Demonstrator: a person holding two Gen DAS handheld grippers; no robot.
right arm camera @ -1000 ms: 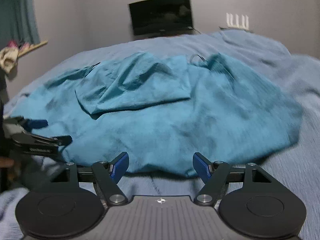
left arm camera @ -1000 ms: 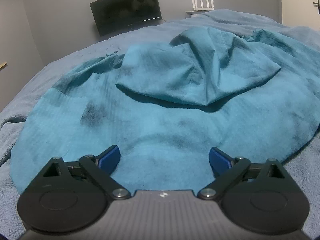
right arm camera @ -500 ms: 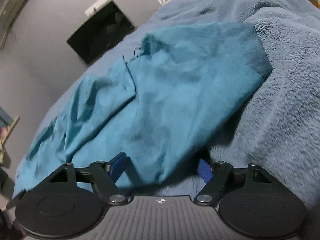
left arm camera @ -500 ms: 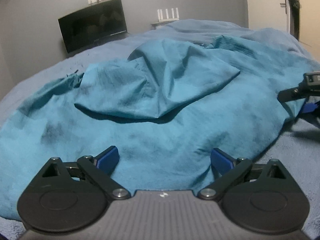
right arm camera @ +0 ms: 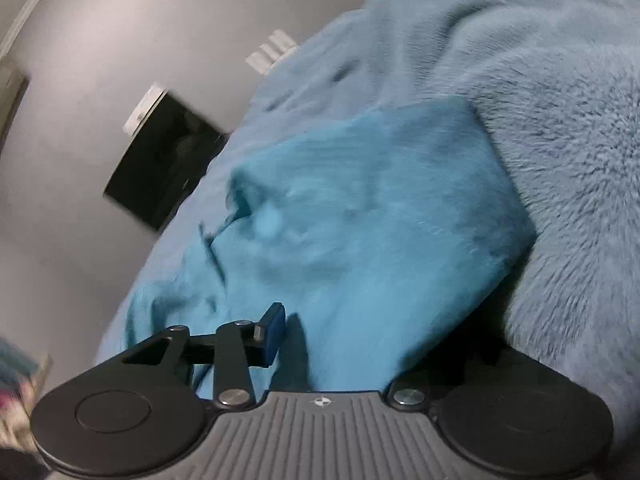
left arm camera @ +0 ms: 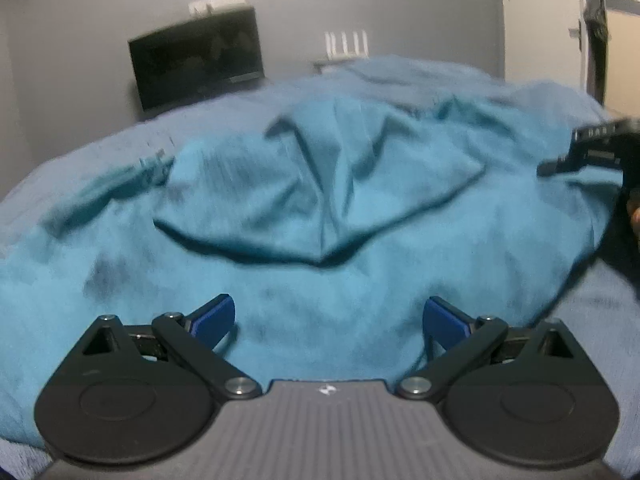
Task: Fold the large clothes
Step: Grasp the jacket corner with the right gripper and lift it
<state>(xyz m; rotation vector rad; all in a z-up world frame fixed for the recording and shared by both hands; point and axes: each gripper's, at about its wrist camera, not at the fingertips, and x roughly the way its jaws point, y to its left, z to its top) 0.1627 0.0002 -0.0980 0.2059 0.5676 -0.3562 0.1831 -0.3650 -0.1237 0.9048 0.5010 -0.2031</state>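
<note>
The teal garment (left arm camera: pixel 320 208) is lying spread across the bed (left arm camera: pixel 600 320), on its fluffy blue blanket, with 1 flap already doubled over its middle. A second ago the right gripper (right arm camera: pixel 340 340) was hovering level over the near hem with its fingers spread wide; now it is sitting rolled over at the garment's right edge, low against the blanket, and its fingers are closing. In its own view, the hem of the garment is running between them: the left finger (right arm camera: pixel 274 334) is showing above the cloth, while the other is hidden under the fabric, so the pinch is not yet looking complete. From the left wrist view, that gripper is appearing at the far right edge, beside the cloth.

The left gripper (left arm camera: pixel 328 320) is hardly shifting; it is hovering over the near hem with its fingers released and wide apart, nothing between them but air above the fabric.

This is looking like the start of the next fold: the right side is being secured first, and the left will probably need its own hold before lifting.
</note>
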